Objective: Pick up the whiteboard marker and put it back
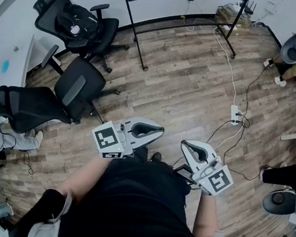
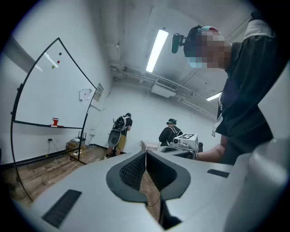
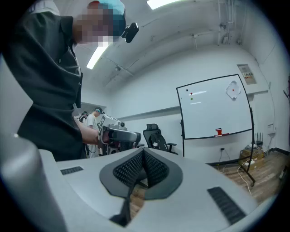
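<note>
"When the person stood on the wood floor (image 1: 184, 77), what did the two grippers hold?"

"Nothing. The left gripper (image 2: 146, 152) had its jaws pressed together at the tips, with only a sliver of floor showing below the ribbed pads. The right gripper (image 3: 143, 150) was closed the same way, with nothing in it. Both were held in front of the person's waist, near each other but not touching."

"And the marker?"

"It was in neither gripper. Well ahead of both stood a whiteboard (image 3: 215, 108) on a black frame, and on its ledge (image 3: 238, 130) sat a small red thing (image 3: 219, 132). That was too small to tell whether it was the marker itself, and it was well apart from both grippers."

"What lay nearer?"

"Ahead and to the left of the left gripper were black office chairs (image 1: 80, 90). Ahead and to the right of the right gripper, a white power strip (image 1: 234, 114) lay on the boards with cords trailing from it. Far beyond the left gripper's tips, two people (image 2: 120, 131) stood near the far wall with their backs turned."
</note>
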Motion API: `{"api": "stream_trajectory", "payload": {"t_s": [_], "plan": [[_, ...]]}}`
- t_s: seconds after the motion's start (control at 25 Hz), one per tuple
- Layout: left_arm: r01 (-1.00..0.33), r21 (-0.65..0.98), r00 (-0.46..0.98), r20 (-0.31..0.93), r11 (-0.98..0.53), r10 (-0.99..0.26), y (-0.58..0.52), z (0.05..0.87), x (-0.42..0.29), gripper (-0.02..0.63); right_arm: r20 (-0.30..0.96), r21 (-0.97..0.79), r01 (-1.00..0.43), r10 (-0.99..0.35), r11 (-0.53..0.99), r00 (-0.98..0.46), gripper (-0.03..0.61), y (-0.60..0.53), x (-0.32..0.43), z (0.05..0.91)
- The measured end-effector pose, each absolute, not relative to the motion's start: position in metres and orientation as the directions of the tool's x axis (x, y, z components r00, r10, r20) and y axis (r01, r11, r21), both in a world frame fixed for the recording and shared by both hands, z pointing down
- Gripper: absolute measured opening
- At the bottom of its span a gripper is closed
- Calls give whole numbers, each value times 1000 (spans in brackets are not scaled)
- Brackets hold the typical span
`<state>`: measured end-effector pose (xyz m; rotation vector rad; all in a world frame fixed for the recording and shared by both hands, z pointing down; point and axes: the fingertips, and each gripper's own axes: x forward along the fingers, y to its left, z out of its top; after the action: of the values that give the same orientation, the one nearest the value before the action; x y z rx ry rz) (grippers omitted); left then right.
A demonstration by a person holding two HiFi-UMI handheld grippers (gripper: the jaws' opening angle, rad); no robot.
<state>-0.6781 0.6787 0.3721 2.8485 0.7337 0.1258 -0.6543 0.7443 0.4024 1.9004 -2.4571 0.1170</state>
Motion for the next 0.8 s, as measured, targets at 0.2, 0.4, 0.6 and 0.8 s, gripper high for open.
{"api": "stream_trajectory", "payload": {"t_s": [0.2, 0.4, 0.6, 0.8], "plan": [[436, 229, 887, 55, -870, 459, 672, 380, -688, 20, 82, -55, -966, -963, 253, -257, 18, 733, -655, 408], [403, 257, 899, 70, -878, 433, 657, 388, -696, 20, 64, -73, -971, -970, 228, -233, 20, 719, -646, 409], [390, 279, 909, 32, -877, 415, 628, 391, -692, 20, 63, -108, -969, -971, 223, -230, 20, 706, -635, 415], [386, 308, 912, 13, -870, 409, 590, 401, -667, 20, 95, -146, -971, -974, 191, -206, 20, 687, -613, 425]]}}
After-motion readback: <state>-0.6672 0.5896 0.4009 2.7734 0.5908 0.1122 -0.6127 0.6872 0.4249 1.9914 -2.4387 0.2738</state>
